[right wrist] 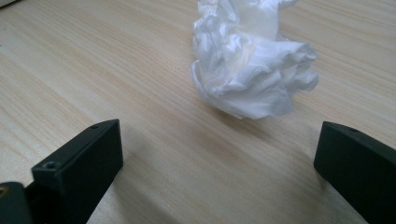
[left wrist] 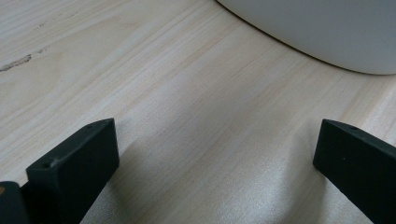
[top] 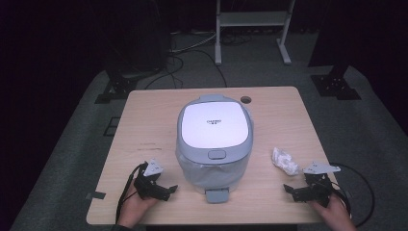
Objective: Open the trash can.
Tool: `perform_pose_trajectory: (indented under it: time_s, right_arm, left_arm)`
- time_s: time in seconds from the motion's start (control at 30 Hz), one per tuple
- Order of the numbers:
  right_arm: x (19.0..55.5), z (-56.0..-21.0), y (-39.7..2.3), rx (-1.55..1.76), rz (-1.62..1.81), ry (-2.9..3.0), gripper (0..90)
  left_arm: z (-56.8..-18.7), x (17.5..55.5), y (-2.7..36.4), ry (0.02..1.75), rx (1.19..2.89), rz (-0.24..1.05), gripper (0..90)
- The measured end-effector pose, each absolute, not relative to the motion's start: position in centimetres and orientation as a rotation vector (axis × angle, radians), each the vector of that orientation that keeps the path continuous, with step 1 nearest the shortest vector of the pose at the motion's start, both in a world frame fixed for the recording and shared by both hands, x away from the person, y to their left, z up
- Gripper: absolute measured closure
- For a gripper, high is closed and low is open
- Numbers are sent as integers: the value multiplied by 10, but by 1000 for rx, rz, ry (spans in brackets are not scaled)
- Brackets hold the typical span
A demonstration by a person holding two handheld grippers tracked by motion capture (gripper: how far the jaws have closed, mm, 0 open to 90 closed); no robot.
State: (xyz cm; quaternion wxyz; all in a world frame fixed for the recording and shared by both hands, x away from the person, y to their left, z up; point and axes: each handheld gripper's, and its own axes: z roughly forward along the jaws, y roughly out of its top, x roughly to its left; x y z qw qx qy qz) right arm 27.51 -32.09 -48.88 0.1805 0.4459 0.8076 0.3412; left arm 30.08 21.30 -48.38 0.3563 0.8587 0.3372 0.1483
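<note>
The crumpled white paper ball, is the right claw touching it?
Apart. In the right gripper view, bare table shows between the crumpled paper ball and the open right claw, whose jaws stand wide with nothing between them.

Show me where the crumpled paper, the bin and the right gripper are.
paper (right wrist: 252, 65): right gripper view, on the middle of the crumpled white wad.
bin (top: 215, 126): high view, on the white top of its closed lid.
right gripper (top: 308, 188): high view, midway between its open fingertips.
</note>
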Motion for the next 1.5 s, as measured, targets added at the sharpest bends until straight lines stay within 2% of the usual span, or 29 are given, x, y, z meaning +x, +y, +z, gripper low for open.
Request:
perform_pose_trajectory:
  time_s: [0.3,0.7,0.83,0.87,1.1,1.17,1.27,1.5]
  right_arm:
    - [275,-489,-321,1260,964,2281,2]
    - [275,-489,-321,1261,964,2281,2]
    - [275,-489,-321,1260,965,2281,2]
    - [275,-489,-321,1260,964,2281,2]
    - [275,-489,-321,1260,964,2281,2]
    - [275,-489,-321,1260,964,2281,2]
    - [275,-489,-321,1260,964,2281,2]
    - [275,-489,-321,1260,964,2281,2]
  left_arm:
    - [-484,300,214,883,2205,388,2]
    - [-471,293,223,867,2161,333,157]
    - [-468,294,224,869,2147,317,168]
    - [-465,292,225,860,2136,307,219]
    - [-454,288,226,831,2105,318,271]
    - [-449,285,226,804,2092,306,335]
    - [-445,284,226,788,2090,298,371]
    - [-432,281,225,764,2056,253,519]
